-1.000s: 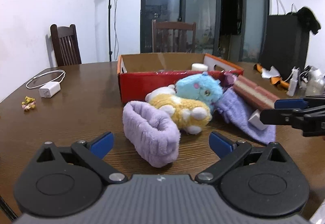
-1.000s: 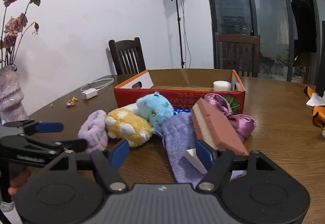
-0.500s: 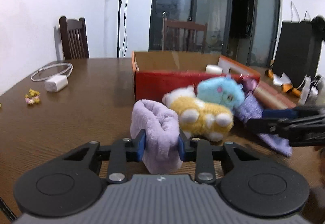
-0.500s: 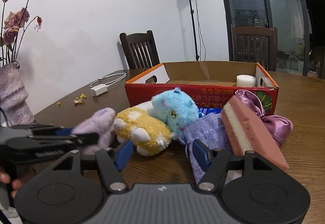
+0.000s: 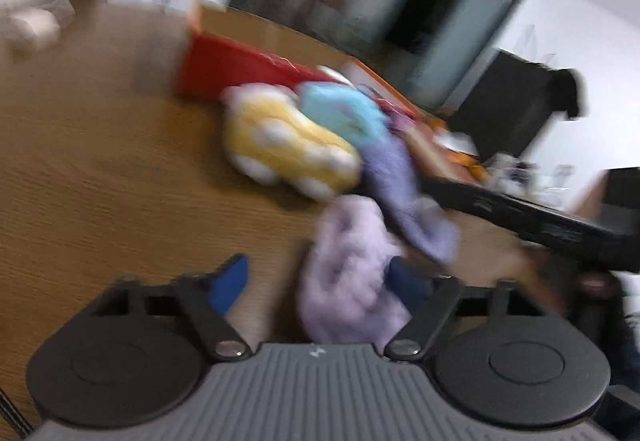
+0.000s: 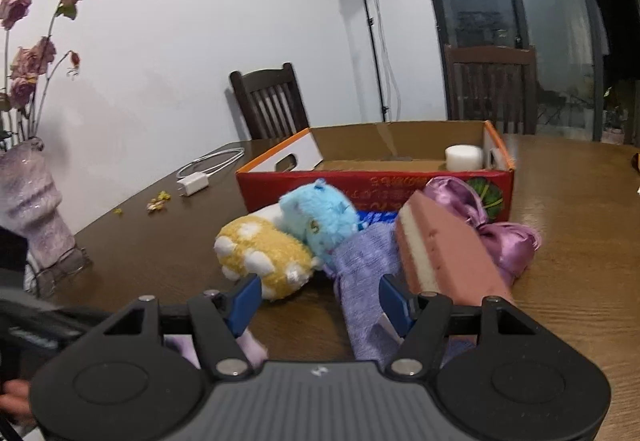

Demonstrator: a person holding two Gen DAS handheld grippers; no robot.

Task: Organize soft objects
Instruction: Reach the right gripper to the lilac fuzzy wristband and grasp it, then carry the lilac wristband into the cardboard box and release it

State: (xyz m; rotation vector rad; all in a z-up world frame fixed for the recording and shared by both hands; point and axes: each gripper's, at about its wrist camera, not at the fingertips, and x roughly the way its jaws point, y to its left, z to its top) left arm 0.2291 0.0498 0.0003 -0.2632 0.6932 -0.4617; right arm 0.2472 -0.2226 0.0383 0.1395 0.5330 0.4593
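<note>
Lilac band (image 5: 352,273) lies lengthwise away from the camera, against one pad of the left gripper (image 5: 320,283), whose jaws, just opening, stand spread; right gripper (image 6: 320,299) spread; wooden table (image 5: 100,181)

A fluffy lilac band (image 5: 352,265), bunched up and blurred, lies on the tabletop (image 6: 572,209). The yellow plush (image 6: 264,257) with white paws lies on its side, touching the blue plush (image 6: 320,217) that leans over it. A purple cloth (image 6: 364,281) stretches forward from under the blue plush. A pink-and-white sponge block (image 6: 444,257) lies tilted across the cloth. A shiny purple satin bag (image 6: 496,225) sits against the open red box (image 6: 372,185), which holds a white roll (image 6: 464,157).
</note>
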